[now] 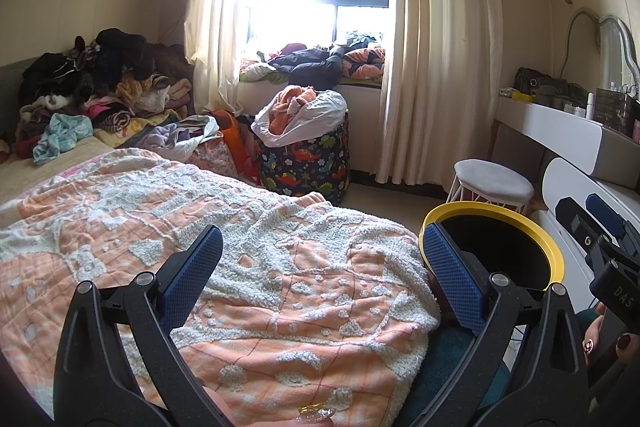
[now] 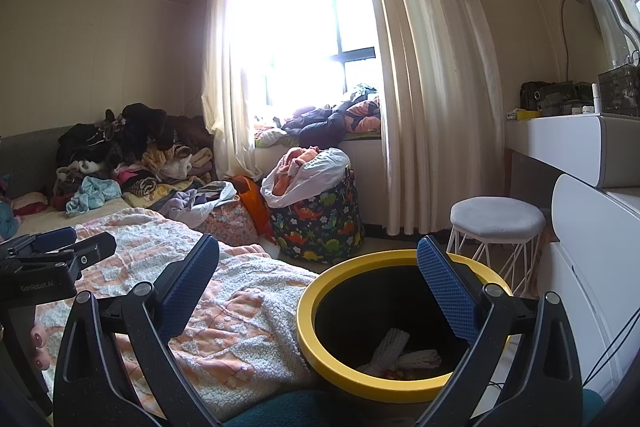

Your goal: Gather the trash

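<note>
Both hand-held grippers are up over the bed, and both are spread wide with nothing between their blue, dimpled pads. The left hand-held gripper (image 1: 322, 259) hangs above the quilt (image 1: 248, 279), a nubby orange-and-white check with fleecy raised patches. The right hand-held gripper (image 2: 318, 267) sits over the round bin (image 2: 316, 341), its right finger (image 2: 448, 291) crossing the opening. That bin has a smooth yellow rim and a black inside (just beside the quilt's edge), and down in it lies the trash: two white ribbed foam-net sleeves (image 2: 390, 345), with something orange under them that I can't make out. Beyond, one round dinosaur-print fabric basket (image 2: 320, 223) stuffed with clothes, and one white wire-legged stool (image 2: 496, 219) with a grey padded top, near the white bench (image 2: 560, 143).
</note>
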Motion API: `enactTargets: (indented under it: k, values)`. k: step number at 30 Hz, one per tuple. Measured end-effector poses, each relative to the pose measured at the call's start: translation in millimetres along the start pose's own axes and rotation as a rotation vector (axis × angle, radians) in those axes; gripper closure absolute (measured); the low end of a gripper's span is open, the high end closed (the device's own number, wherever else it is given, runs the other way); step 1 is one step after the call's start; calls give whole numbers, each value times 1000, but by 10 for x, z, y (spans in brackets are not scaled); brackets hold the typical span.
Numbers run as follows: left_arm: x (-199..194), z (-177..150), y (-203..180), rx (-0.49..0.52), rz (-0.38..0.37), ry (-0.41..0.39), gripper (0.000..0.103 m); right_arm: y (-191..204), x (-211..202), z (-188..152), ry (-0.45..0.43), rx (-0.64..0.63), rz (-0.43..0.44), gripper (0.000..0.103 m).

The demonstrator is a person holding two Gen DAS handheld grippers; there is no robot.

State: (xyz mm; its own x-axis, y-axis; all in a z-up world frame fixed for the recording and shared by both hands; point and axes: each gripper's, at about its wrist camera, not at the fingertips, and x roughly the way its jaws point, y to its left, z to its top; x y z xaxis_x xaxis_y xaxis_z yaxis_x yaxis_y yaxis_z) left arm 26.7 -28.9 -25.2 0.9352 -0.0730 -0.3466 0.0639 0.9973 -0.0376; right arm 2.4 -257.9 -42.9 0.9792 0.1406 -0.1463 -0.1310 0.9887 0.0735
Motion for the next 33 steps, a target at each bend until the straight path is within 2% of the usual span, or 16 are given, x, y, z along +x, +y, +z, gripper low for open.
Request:
enactTargets:
  k: [19, 24, 25, 27, 30, 32, 33]
  values:
    - [-4, -27, 11, -9, 9, 14, 11, 15, 4, -37, 12, 20, -6, 7]
    - [-31, 38, 129, -27, 34, 55, 11, 170, 27, 54, 3, 6, 47, 6]
    - [-51, 48, 226, -55, 43, 68, 11, 272, 42, 98, 4, -5, 70, 6]
    - [-92, 41, 474, -119, 61, 110, 11, 543, 86, 193, 7, -26, 174, 6]
    - [-260, -68, 1082, -248, 156, 172, 11, 1192, 217, 293, 60, -83, 382, 6]
    - [-461, -201, 1605, -291, 331, 200, 11, 1827, 339, 240, 144, -154, 552, 6]
    - [-614, -293, 1929, -306, 451, 200, 11, 2196, 403, 169, 205, -188, 642, 6]
